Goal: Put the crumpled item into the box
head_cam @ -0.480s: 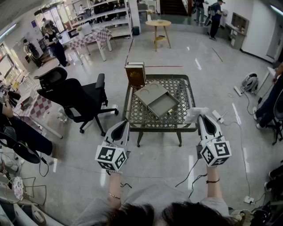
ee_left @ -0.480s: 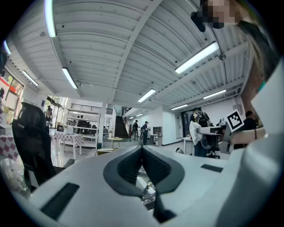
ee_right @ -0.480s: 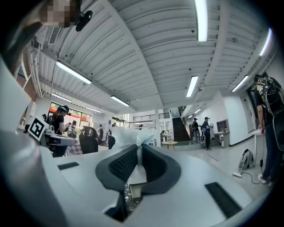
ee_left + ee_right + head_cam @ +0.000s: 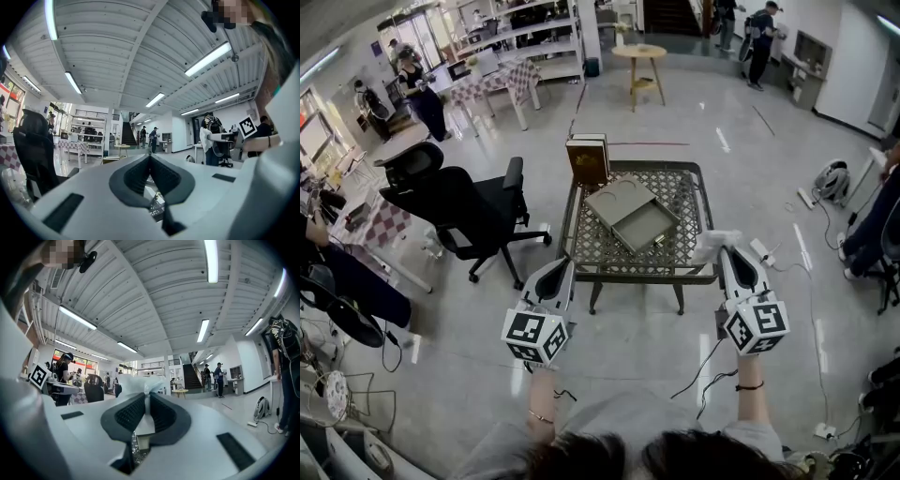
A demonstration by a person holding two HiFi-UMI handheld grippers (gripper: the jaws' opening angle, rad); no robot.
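Observation:
A grey open box [image 4: 643, 225] lies on the metal lattice table [image 4: 677, 265], its lid [image 4: 617, 200] leaning beside it. My right gripper [image 4: 726, 247] is shut on a white crumpled item [image 4: 714, 243], held at the table's front right corner. In the right gripper view the crumpled item [image 4: 140, 387] sticks out above the pads [image 4: 126, 413], which pinch it. My left gripper [image 4: 563, 266] hovers at the table's front left edge; in the left gripper view its jaws [image 4: 150, 165] meet with nothing between them.
A brown book stand [image 4: 588, 157] sits at the table's far left corner. A black office chair [image 4: 455, 211] stands left of the table. Cables [image 4: 698, 370] lie on the glossy floor. A round wooden table [image 4: 636, 52] and several people are farther back.

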